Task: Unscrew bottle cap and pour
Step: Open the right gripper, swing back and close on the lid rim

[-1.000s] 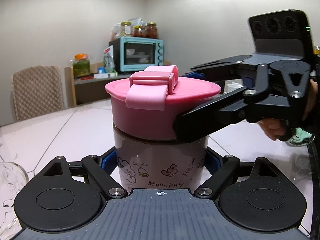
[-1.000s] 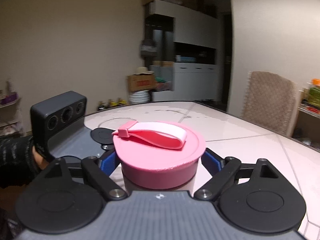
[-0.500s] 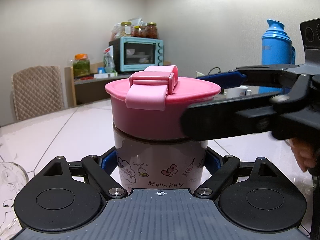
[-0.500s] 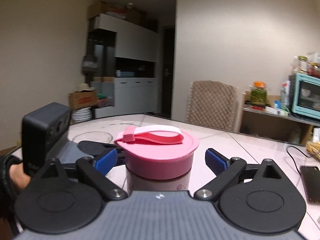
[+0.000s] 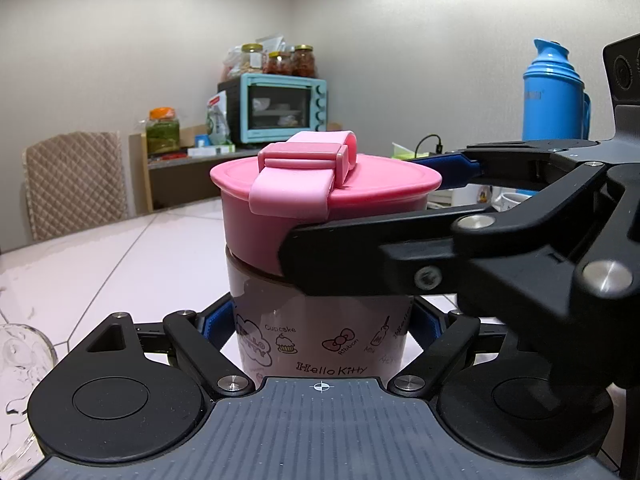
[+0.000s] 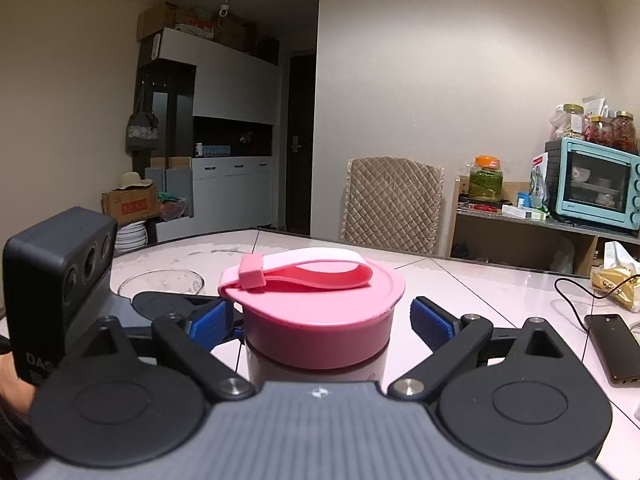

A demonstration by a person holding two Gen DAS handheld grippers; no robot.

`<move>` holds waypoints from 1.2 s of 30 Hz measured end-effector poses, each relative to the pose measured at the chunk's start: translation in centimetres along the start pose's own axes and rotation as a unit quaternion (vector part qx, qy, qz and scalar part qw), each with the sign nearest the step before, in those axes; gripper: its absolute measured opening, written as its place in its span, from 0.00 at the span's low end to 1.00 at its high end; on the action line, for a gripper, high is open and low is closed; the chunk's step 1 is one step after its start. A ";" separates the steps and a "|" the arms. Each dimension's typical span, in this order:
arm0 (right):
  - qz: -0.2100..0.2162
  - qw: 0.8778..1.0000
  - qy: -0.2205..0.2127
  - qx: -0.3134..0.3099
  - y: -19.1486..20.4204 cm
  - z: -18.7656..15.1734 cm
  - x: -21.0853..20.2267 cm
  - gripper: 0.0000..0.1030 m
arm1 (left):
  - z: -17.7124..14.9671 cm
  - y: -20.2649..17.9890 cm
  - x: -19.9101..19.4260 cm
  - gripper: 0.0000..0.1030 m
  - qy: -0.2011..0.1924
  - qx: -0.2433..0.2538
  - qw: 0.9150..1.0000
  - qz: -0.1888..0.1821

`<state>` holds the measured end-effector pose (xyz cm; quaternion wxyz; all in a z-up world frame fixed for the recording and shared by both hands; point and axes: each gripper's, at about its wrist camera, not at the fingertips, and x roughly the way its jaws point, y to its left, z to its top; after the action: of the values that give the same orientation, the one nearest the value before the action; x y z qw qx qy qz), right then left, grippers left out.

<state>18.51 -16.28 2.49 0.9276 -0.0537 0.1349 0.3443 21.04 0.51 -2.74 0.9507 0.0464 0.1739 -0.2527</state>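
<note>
A clear Hello Kitty bottle (image 5: pixel 320 340) with a wide pink cap (image 5: pixel 320 192) and a strap across its top stands on the white table (image 5: pixel 132 264). My left gripper (image 5: pixel 320 320) is shut on the bottle's body just below the cap. My right gripper (image 6: pixel 320 322) comes in from the right at cap height, one finger on each side of the pink cap (image 6: pixel 320 308). Its blue pads (image 6: pixel 432 324) stand apart from the cap with a visible gap. In the left wrist view the right gripper (image 5: pixel 380 208) has one black finger crossing in front of the cap.
A glass bowl (image 6: pixel 160 282) sits beyond the left gripper's camera housing (image 6: pixel 60 272). A phone (image 6: pixel 612 348) with a cable and a snack bag (image 6: pixel 616 280) lie to the right. A blue thermos (image 5: pixel 554 96) stands at the far right. A padded chair (image 6: pixel 394 200) is behind the table.
My right gripper has let go of the cap, widened its jaws and swung round the cap to a new angle. The left gripper and the bottle have kept still.
</note>
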 end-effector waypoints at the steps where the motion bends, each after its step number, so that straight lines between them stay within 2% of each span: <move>1: -0.002 1.000 0.001 0.000 0.2 0.1 0.1 0.92 | 0.0 0.0 0.0 0.87 0.000 0.000 1.000 0.000; 15: -0.012 1.000 -0.001 0.002 1.0 -0.2 0.4 0.83 | 0.0 0.1 0.0 0.87 0.000 0.000 1.000 0.000; 19: 0.008 1.000 0.002 -0.005 0.4 -0.1 0.4 0.82 | 0.0 0.1 0.0 0.87 0.000 0.000 1.000 -0.001; 24: 0.061 0.998 0.008 -0.022 -1.3 0.2 0.4 0.82 | 0.0 0.1 0.0 0.87 0.000 -0.001 1.000 -0.001; 27: 0.109 0.993 0.015 -0.034 -2.9 0.5 0.6 0.82 | 0.0 0.2 0.0 0.87 0.000 -0.001 1.000 -0.001; 32: 0.200 0.977 0.016 -0.067 -5.6 0.9 1.2 0.82 | 0.0 0.2 -0.1 0.87 0.000 0.000 1.000 -0.001; 36: 0.253 0.965 0.015 -0.073 -7.2 1.3 1.7 0.82 | 0.0 0.2 0.0 0.87 0.000 -0.001 1.000 -0.001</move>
<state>24.69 -20.45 3.29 0.8018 -0.0904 0.1320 0.5758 21.18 0.68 -2.75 0.9504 0.0457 0.1745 -0.2534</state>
